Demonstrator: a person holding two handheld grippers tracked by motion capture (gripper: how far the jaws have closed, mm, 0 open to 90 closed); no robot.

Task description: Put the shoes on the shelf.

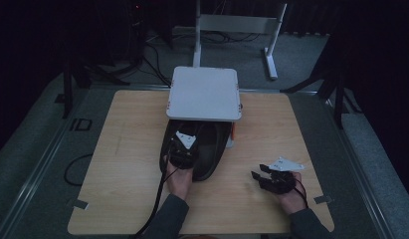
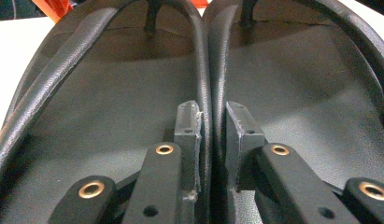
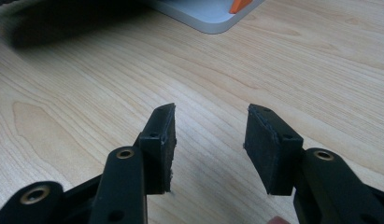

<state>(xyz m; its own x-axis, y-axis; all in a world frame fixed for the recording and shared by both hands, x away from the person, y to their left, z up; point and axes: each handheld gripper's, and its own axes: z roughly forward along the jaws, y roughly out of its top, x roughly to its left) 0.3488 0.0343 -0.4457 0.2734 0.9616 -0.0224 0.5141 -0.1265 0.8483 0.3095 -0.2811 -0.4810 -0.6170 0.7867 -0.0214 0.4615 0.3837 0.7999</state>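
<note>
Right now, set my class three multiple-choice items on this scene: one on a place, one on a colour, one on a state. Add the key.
1. Where do the sandals lie?
A. On the table, toes under the white stand
B. On top of the stand
C. On the floor

2. What colour are the sandals?
A. Orange
B. Black
C. White

3. How is the right gripper?
A. Shut on a sandal
B. Shut on nothing
C. Open

Key:
1. A, as the high view shows their front ends hidden beneath the stand.
2. B, as straps and soles are black in the left gripper view.
3. C, as its jaws stand apart over bare wood.
</note>
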